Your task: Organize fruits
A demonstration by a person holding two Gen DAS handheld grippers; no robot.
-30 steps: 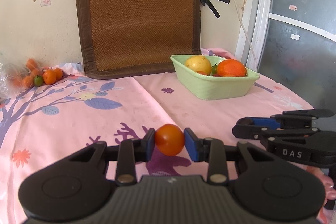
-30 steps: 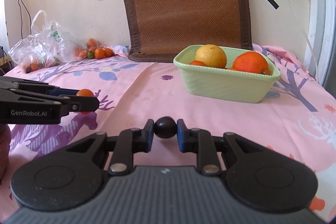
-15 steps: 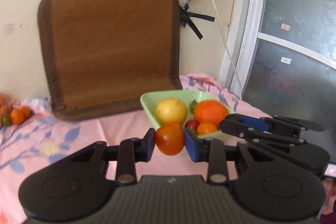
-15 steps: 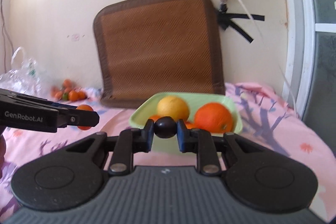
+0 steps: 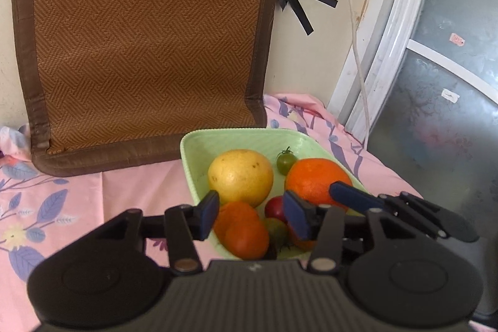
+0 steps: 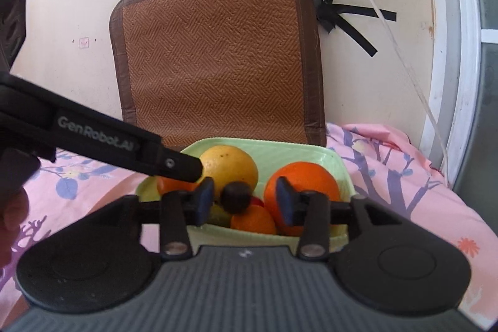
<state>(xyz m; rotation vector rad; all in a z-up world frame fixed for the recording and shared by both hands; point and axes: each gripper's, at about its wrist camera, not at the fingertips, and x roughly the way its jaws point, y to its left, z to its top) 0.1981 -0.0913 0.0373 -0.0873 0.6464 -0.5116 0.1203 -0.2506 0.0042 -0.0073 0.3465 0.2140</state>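
Both grippers over the pale green rectangular plastic basket (image 5: 202, 142).
Left gripper (image 5: 252, 215) jaws spread, round orange tomato (image 5: 247, 237) lying below in basket; right gripper (image 6: 244, 201) jaws spread, small dark round fruit (image 6: 235, 196) between, contact unclear.

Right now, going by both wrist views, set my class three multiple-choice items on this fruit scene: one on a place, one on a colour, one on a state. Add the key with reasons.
1. Where does the small green tomato lie?
A. on the pink cloth
B. in the bowl, at its far side
C. on the woven mat

2. What colour is the bowl?
A. light green
B. white
C. blue

3. How does the left gripper stand?
A. shut on a tomato
B. shut on nothing
C. open, holding nothing

Key:
1 B: it sits inside the rim, behind the yellow fruit and the big orange.
2 A: its wall shows pale green in both views.
3 C: its blue pads stand wide apart above the bowl, and the fruit lies loose below them.
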